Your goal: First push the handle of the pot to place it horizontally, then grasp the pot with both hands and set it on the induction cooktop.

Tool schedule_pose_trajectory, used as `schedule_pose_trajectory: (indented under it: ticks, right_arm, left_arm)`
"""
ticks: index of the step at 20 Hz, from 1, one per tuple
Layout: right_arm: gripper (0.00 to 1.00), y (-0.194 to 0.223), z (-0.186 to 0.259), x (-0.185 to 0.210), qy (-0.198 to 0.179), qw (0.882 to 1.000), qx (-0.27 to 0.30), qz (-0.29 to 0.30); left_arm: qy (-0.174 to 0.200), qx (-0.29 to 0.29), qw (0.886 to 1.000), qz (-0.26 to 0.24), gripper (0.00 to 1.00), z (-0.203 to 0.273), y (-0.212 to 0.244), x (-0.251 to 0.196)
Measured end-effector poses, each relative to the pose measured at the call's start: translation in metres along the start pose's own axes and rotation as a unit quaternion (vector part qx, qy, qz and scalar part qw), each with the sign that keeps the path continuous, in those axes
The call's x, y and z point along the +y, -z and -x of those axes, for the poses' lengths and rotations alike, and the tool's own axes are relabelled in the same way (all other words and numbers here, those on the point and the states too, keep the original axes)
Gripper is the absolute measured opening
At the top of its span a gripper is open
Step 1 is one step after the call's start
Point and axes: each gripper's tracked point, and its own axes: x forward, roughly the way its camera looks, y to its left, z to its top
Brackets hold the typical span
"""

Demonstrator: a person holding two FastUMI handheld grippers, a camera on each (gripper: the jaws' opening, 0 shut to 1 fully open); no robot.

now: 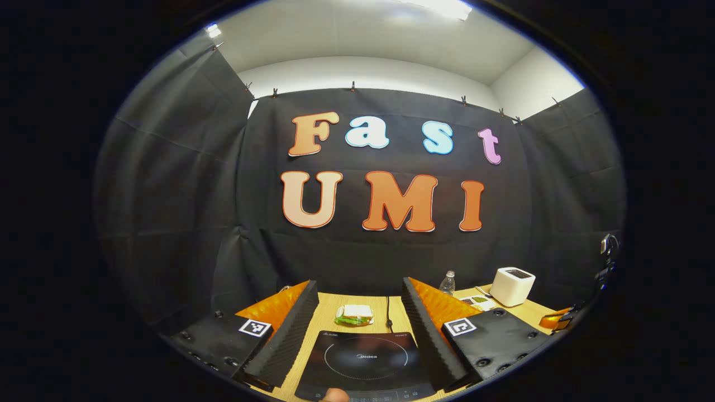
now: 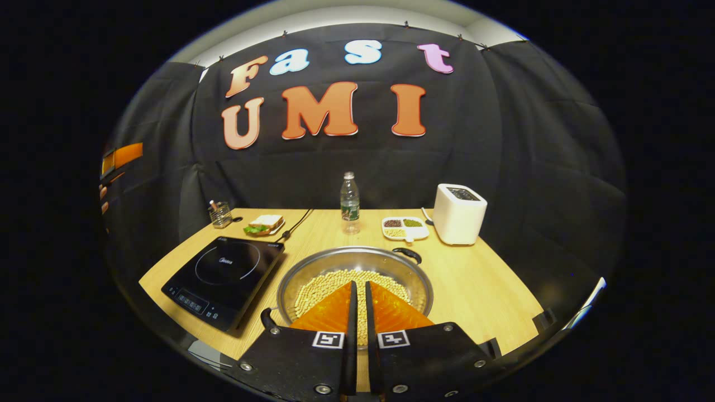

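left claw [image 1: 360, 290] spread wide above induction cooktop [image 1: 366, 357]; right claw [image 2: 358, 287] pressed together, gripping nothing, over bean-filled pot [image 2: 355, 277] beside cooktop on tabletop [image 2: 480, 279].

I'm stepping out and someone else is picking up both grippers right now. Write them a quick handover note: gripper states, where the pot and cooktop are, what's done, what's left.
Left gripper: open, holding nothing, hovering over the induction cooktop.
Right gripper: fingers nearly closed, holding nothing, raised over the pot.
Pot: on the wooden table, right of the cooktop, with beans in it. One handle sits at the far-right rim, the other at the near-left rim, so they lie diagonally.
Done: nothing evident; the cooktop surface is bare.
Left: push a handle to bring the pot horizontal, grasp both handles, then set it on the cooktop.
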Motion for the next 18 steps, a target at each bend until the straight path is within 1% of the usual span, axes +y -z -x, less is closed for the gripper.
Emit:
schedule_pose_trajectory:
  ticks: [2,5,8,14,18]
  right_arm:
    - [0.08,0.020,0.003,0.016,-0.032,0.999,0.025,0.000]
    - [0.08,0.044,0.005,0.027,-0.054,0.997,0.058,0.005]
    - [0.08,0.066,0.010,0.043,-0.083,0.993,0.084,0.004]
    - [0.08,0.098,0.010,0.061,-0.101,0.987,0.122,0.030]
    - [0.08,0.110,0.007,0.070,-0.104,0.985,0.134,0.043]
  left_arm:
    - [0.000,0.001,1.000,0.002,0.97,-0.001,0.002,0.000]
    - [-0.001,0.008,1.000,0.004,0.97,-0.002,0.009,0.000]
    - [0.001,0.013,1.000,0.007,0.97,-0.003,0.012,-0.002]
    - [0.006,0.013,1.000,0.002,0.97,-0.001,0.012,-0.005]
    - [0.007,0.017,1.000,-0.002,0.97,-0.001,0.015,-0.005]
